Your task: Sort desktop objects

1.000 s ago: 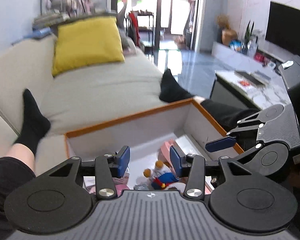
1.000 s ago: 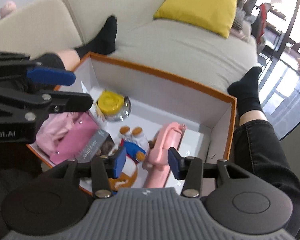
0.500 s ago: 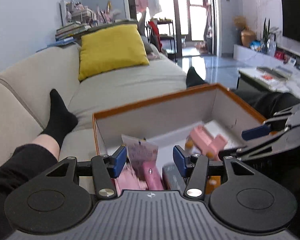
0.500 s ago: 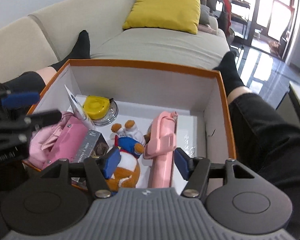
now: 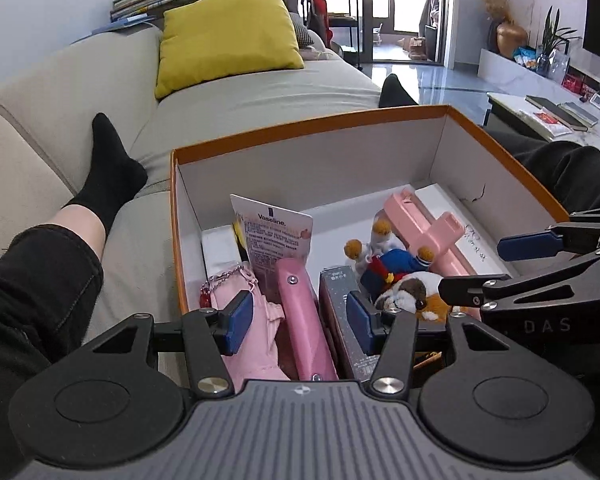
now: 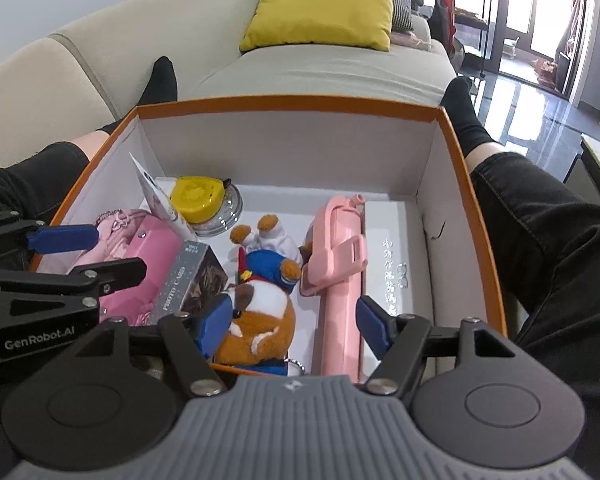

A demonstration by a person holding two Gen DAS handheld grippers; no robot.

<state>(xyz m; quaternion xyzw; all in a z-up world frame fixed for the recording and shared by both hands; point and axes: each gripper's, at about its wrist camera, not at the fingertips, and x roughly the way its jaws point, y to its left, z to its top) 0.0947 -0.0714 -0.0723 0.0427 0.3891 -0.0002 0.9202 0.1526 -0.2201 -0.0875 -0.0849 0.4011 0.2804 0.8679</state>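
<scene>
An orange-rimmed white box [image 5: 308, 128] [image 6: 288, 102] sits between the person's legs on the sofa. Inside lie a pink case [image 5: 304, 320] [image 6: 148, 264], a pink pouch [image 5: 256, 320], a Vaseline card [image 5: 274, 232], a grey photo-card box [image 5: 342, 320] [image 6: 188, 280], a plush toy [image 5: 400, 276] [image 6: 260, 292], a pink stick-shaped holder [image 5: 428, 232] [image 6: 338, 272] and a yellow tape measure on a glass dish [image 6: 200, 198]. My left gripper [image 5: 298, 318] is open and empty above the pink case. My right gripper [image 6: 294, 318] is open and empty above the plush toy and holder.
A yellow cushion [image 5: 224, 36] [image 6: 320, 6] lies on the beige sofa [image 5: 240, 96]. The person's black-socked feet [image 5: 108, 176] [image 6: 460, 104] flank the box. A marble coffee table [image 5: 552, 116] with books stands at right.
Both grippers have tilted down and drawn back over the near edge of the box, so more of its contents show. Both stay open and empty.
</scene>
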